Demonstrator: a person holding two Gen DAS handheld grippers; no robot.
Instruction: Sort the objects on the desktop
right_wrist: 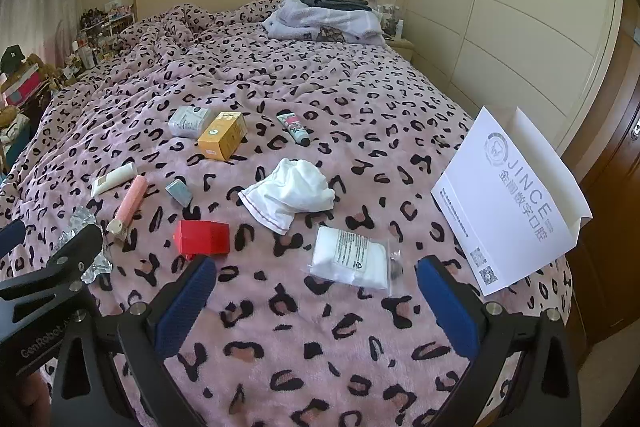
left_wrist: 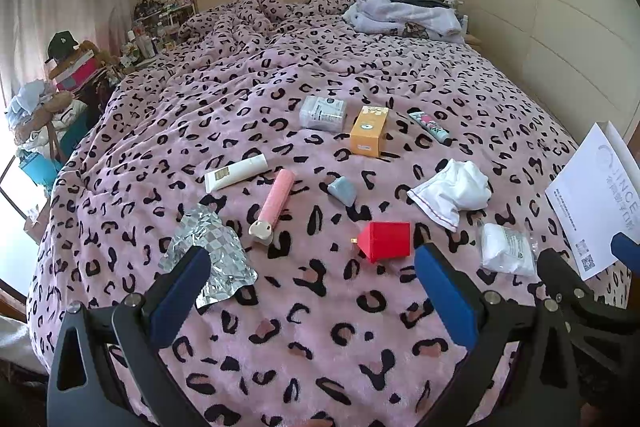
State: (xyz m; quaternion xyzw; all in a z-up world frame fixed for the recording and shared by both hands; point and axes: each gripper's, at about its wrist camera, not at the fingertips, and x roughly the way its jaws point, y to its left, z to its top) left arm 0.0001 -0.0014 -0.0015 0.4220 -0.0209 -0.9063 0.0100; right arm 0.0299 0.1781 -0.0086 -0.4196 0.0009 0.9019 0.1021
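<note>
Small objects lie scattered on a pink leopard-print bedspread [left_wrist: 320, 327]. A red box [left_wrist: 386, 240] [right_wrist: 202, 237] sits nearest, just beyond my open, empty left gripper [left_wrist: 312, 267]. A foil packet [left_wrist: 208, 255] lies by its left finger. A clear bag of white pads [right_wrist: 354, 259] [left_wrist: 506, 249] lies just beyond my open, empty right gripper [right_wrist: 316, 275]. Farther off are a pink stick [left_wrist: 274, 205], a white tube [left_wrist: 236, 172], a grey wedge [left_wrist: 342, 190], a white cloth [left_wrist: 454, 193], an orange box [left_wrist: 369, 131], a grey pack [left_wrist: 322, 113] and a dark tube [left_wrist: 430, 126].
A white paper bag printed JINCE [right_wrist: 508, 203] [left_wrist: 592, 195] stands at the bed's right edge. Folded clothes [left_wrist: 404, 13] lie by the headboard. Cluttered shelves and boxes [left_wrist: 68, 75] stand left of the bed. A wardrobe wall [right_wrist: 520, 7] runs along the right.
</note>
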